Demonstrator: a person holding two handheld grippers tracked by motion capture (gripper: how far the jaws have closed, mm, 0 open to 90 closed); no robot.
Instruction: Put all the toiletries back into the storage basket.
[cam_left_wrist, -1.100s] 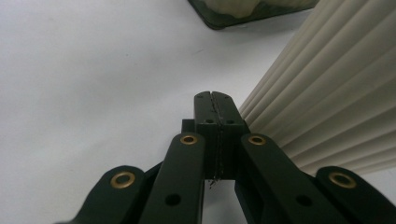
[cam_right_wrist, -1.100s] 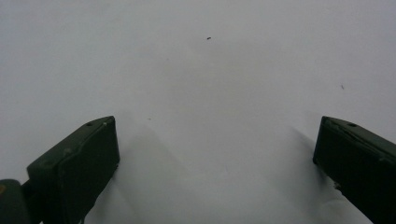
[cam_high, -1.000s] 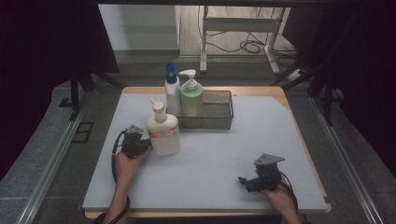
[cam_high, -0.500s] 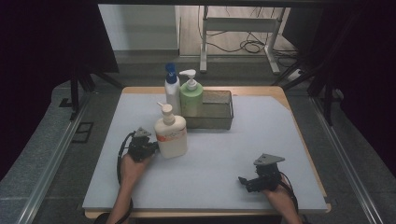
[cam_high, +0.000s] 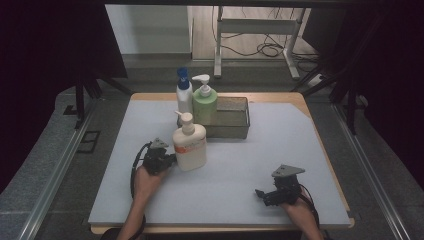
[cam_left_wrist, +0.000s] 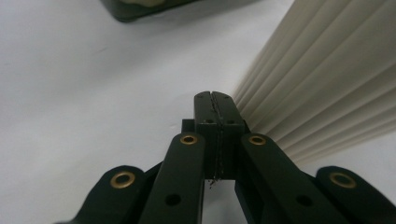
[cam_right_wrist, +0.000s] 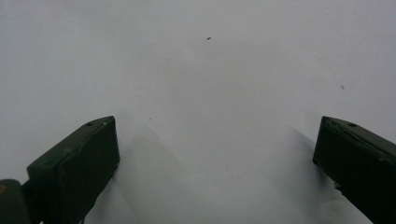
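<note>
A cream pump bottle (cam_high: 190, 147) with an orange label stands upright on the pale table mat (cam_high: 240, 160). My left gripper (cam_high: 169, 160) is shut with nothing between its jaws, its tips right against the bottle's left side. In the left gripper view the closed tips (cam_left_wrist: 212, 100) sit beside the bottle's ribbed cream wall (cam_left_wrist: 322, 88). My right gripper (cam_high: 261, 194) rests near the front right of the mat. Its jaws stand wide open over bare mat (cam_right_wrist: 217, 140).
Behind the cream bottle stands a dark mesh basket (cam_high: 232, 122), its edge (cam_left_wrist: 140, 9) visible ahead of the left gripper. A green pump bottle (cam_high: 205, 102) is at its left end and a white bottle with a blue cap (cam_high: 183, 92) stands beside it.
My left hand has moved right and slightly nearer across the mat, and the cream bottle has shifted the same way with the shut gripper against it. The right gripper has stayed put.
</note>
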